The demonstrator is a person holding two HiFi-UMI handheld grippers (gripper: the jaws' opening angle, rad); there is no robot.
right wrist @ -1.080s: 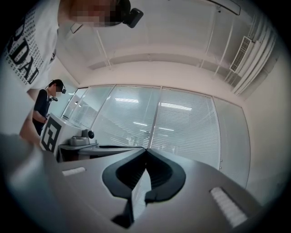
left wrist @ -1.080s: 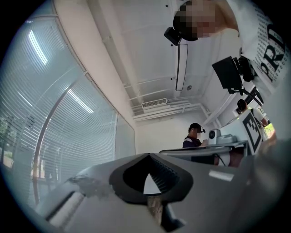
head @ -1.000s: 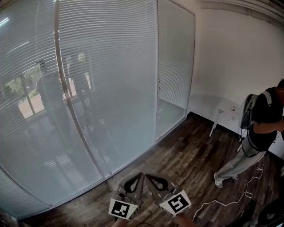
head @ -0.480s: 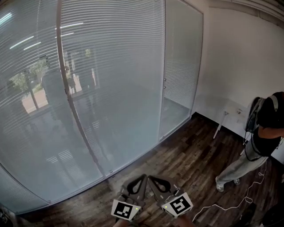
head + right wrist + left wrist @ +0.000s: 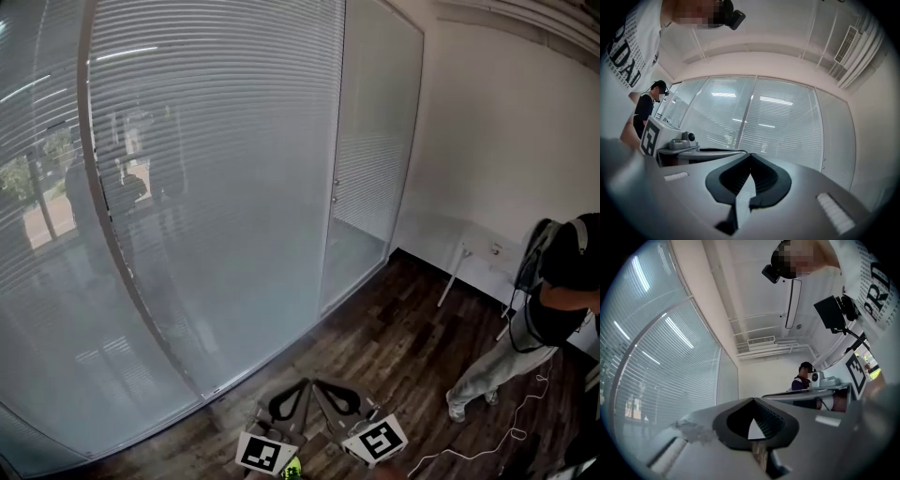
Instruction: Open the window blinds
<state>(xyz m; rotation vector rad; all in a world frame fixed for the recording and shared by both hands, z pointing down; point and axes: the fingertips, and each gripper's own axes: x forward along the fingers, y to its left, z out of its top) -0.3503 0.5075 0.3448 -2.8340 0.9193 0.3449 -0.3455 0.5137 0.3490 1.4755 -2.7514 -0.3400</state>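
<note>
Closed white slatted blinds cover a tall glass wall that fills the left and middle of the head view; they show too in the right gripper view as blinds and in the left gripper view as blinds. Both grippers sit low at the bottom edge, side by side and well short of the glass. My left gripper is shut with nothing in it, tips meeting. My right gripper is shut and empty as well, its tips together.
A grey vertical mullion divides the glass. A narrower glazed door panel stands to the right, then a white wall. A person with a backpack stands at the right on the dark wood floor; a white cable trails there.
The view has shifted: the glass wall and mullion slid left in the picture and the floor strip before the glass looks narrower. Both grippers stay shut, low and side by side.
</note>
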